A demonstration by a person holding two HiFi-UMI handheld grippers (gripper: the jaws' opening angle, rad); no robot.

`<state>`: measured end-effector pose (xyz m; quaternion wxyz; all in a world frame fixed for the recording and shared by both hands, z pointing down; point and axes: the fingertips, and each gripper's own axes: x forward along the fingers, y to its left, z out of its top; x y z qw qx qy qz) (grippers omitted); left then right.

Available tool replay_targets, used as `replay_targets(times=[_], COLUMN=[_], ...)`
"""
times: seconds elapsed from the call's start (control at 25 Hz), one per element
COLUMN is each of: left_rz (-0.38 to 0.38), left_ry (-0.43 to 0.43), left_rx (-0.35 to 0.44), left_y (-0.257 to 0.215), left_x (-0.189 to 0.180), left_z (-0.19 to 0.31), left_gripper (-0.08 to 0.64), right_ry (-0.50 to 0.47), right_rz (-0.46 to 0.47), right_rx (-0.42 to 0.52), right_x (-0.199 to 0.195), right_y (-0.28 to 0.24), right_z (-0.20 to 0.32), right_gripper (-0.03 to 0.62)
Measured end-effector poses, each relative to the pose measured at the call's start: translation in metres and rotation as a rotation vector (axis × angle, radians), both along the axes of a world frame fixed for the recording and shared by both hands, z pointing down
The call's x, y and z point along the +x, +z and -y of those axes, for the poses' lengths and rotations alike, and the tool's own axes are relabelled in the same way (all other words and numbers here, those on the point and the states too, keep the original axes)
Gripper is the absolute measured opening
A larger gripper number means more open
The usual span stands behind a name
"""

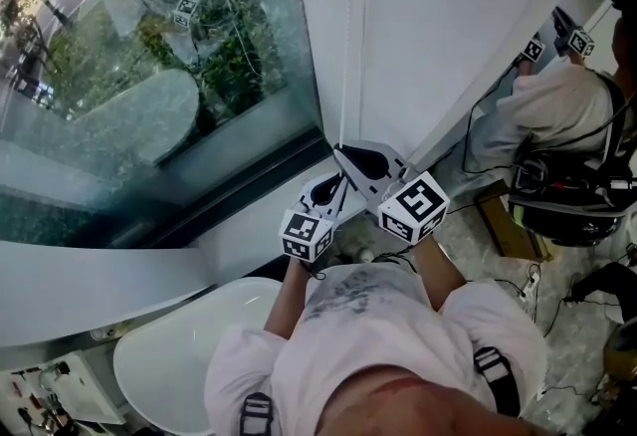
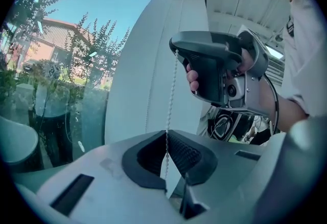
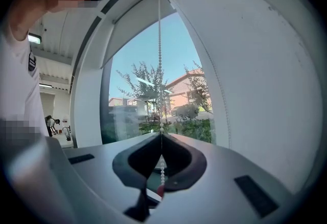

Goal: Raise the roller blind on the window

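A white bead chain (image 1: pixel 345 46) hangs down the white window frame beside the glass. Both grippers hold it, one above the other. My left gripper (image 1: pixel 336 183) is the lower one, and its jaws are shut on the chain (image 2: pixel 171 95) in the left gripper view. My right gripper (image 1: pixel 340 153) is shut on the same chain a little higher, and its tip (image 2: pixel 176 50) shows in the left gripper view too. In the right gripper view the chain (image 3: pixel 159 64) runs up taut to the roller blind (image 3: pixel 130 23), whose white fabric covers only the top of the window.
The window glass (image 1: pixel 149 76) fills the left, with a dark sill below. A white tub (image 1: pixel 179 344) stands below my left arm. Another person (image 1: pixel 562 110) with grippers works at the right wall. A wooden box (image 1: pixel 503 220) and cables lie on the floor.
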<state>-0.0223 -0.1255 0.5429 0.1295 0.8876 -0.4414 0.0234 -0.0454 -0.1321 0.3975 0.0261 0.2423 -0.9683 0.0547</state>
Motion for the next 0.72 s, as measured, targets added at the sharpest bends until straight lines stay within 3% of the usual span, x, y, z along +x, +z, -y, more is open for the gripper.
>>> replay_targets(times=[0.28, 0.72], left_rz=[-0.003, -0.036], left_ry=[0.033, 0.015], left_rx=[0.015, 0.201], left_y=[-0.029, -0.172], left_x=[-0.008, -0.031], left_z=[-0.019, -0.026], left_gripper=[0.034, 0.061], right_ry=[-0.002, -0.009], right_rz=[-0.001, 0.008], right_rx=[0.017, 0.026], right_x=[0.001, 0.005], right_y=[-0.006, -0.005], right_z=[0.000, -0.004], right_gripper=[0.061, 0.061])
